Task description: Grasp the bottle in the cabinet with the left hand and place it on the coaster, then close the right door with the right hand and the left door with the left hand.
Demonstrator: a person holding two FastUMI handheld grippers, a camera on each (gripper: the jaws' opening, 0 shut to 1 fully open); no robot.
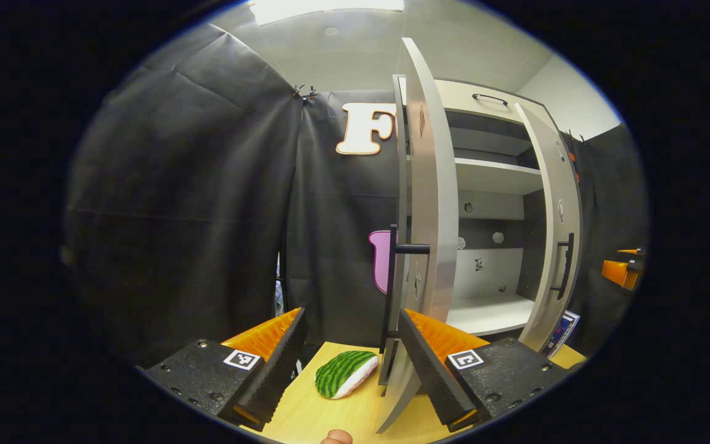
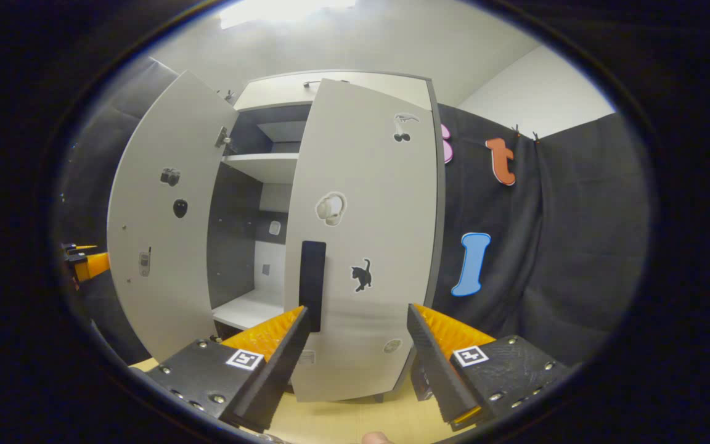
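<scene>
Left tool (image 1: 349, 364): spread wide, empty, at left door (image 1: 432, 203). Right tool (image 2: 358, 364): wide, empty, facing right door (image 2: 361, 246). Doors: likely rigid, light-swinging; push beside handle (image 2: 312, 277). Bottle: unlocated.

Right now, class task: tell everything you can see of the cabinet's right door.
The right door is a tall, flat, pale grey panel that looks like laminated board. It carries a dark vertical handle near its free edge and small stickers, among them a black cat. It hangs partly open, swung out from the cabinet. The right gripper is open in front of it; contact cannot be told.
</scene>
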